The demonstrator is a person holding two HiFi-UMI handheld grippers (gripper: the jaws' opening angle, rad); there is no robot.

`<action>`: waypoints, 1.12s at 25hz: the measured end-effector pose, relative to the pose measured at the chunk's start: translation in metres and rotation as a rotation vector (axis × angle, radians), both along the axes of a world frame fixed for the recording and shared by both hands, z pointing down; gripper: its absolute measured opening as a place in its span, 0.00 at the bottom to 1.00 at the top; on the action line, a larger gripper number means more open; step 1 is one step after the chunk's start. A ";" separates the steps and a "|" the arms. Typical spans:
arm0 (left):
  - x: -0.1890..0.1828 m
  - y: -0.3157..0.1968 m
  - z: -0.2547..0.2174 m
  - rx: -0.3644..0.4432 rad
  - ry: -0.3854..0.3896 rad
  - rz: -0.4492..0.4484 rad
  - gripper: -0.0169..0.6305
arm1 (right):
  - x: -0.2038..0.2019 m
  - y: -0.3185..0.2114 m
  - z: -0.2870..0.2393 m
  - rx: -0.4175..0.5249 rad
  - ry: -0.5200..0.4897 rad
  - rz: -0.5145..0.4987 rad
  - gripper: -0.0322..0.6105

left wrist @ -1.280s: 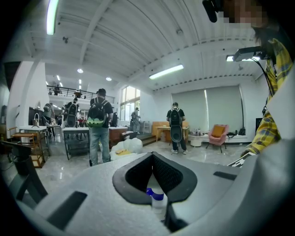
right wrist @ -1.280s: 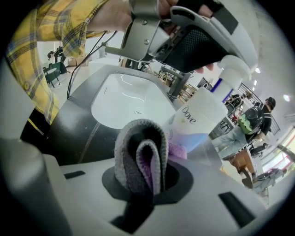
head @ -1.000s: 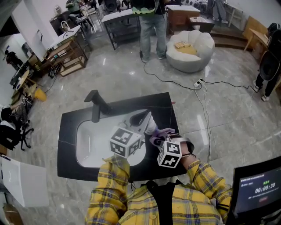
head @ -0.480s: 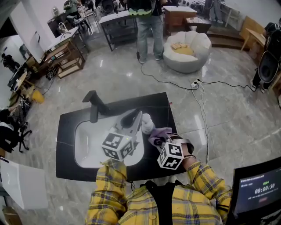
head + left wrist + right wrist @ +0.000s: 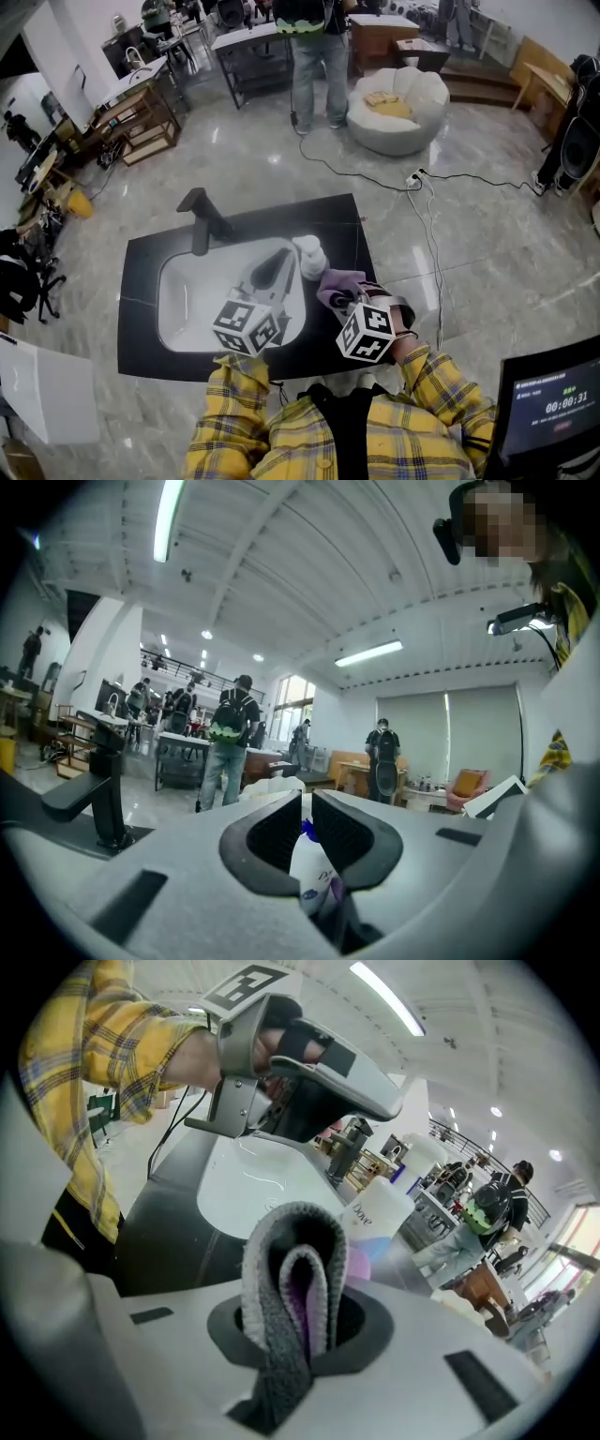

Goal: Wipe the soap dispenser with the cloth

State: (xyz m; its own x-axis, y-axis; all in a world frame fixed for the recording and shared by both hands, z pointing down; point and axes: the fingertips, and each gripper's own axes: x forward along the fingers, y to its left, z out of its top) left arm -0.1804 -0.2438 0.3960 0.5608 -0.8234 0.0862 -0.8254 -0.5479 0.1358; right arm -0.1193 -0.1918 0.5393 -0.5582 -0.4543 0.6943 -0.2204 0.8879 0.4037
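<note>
The white soap dispenser [image 5: 307, 255] stands on the black counter [image 5: 141, 272], at the right rim of the white sink [image 5: 187, 300]. My left gripper [image 5: 286, 254] hangs over the basin just left of it, jaws shut and empty. In the left gripper view the bottle [image 5: 314, 874] shows just beyond the left gripper [image 5: 306, 808]. My right gripper [image 5: 339, 289] is in front and to the right of the dispenser, shut on a folded grey and purple cloth [image 5: 295, 1297]. Beyond that cloth, in the right gripper view, rises the dispenser [image 5: 386, 1206].
A black faucet [image 5: 202, 223] stands at the sink's back left. A cable [image 5: 433, 234] runs over the floor to the counter's right. A person [image 5: 317, 52] stands by tables at the back, next to a white round chair [image 5: 401, 108]. A screen [image 5: 553, 403] is at lower right.
My left gripper has drawn back left, away from the dispenser and over the basin, so the dispenser's top now shows in full. The right gripper with the cloth has hardly moved.
</note>
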 end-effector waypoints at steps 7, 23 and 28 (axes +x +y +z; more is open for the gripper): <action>-0.001 0.025 0.016 -0.047 0.036 0.000 0.04 | 0.003 0.013 -0.008 0.006 -0.024 0.013 0.12; 0.025 0.083 0.028 -0.069 0.068 0.043 0.04 | 0.019 0.036 -0.058 0.042 -0.186 0.078 0.12; 0.020 0.096 0.022 -0.054 0.077 0.027 0.04 | 0.027 0.041 -0.088 0.013 -0.333 0.115 0.12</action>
